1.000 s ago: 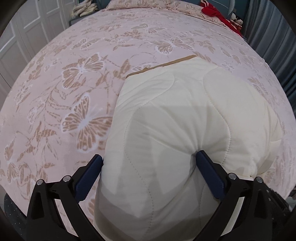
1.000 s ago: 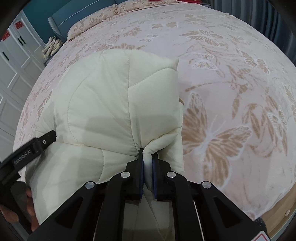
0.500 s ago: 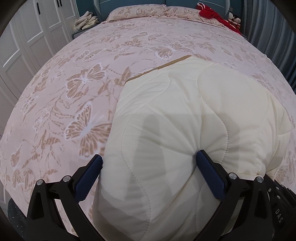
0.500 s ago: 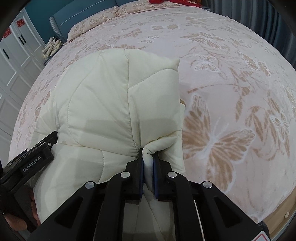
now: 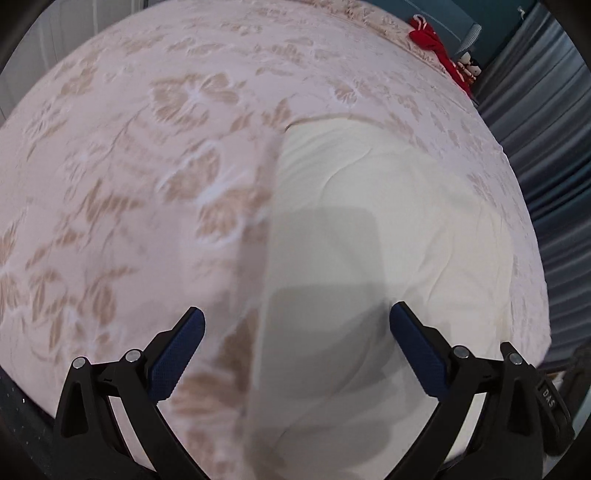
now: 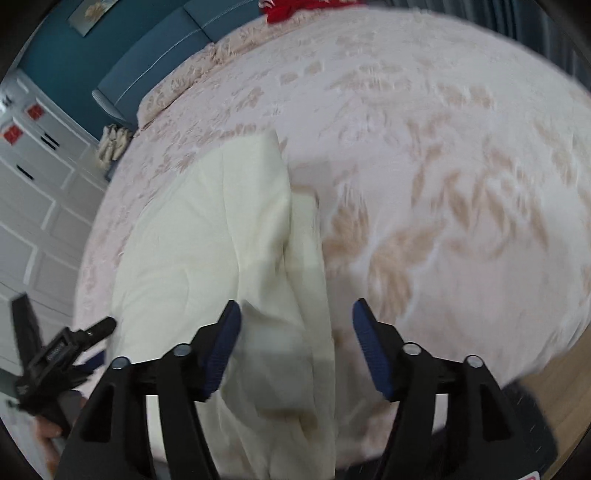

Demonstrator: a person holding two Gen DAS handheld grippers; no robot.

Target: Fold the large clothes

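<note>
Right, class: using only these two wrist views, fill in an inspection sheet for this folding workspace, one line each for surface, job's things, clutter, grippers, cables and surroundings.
Surface: pink butterfly-print bedspread, blurred by motion.
Job's things: cream quilted padded garment lying on the bedspread, folded over itself.
Clutter: red fabric item at the far end of the bed.
Grippers: left gripper open above the garment; right gripper open, nothing clamped.
Cables: nothing seen.
Surroundings: white panelled wardrobe, blue padded headboard, grey-blue curtain.

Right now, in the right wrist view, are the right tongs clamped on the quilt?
No, the right tongs stand wide open, with the cream quilt lying loose on the bed between them.
</note>
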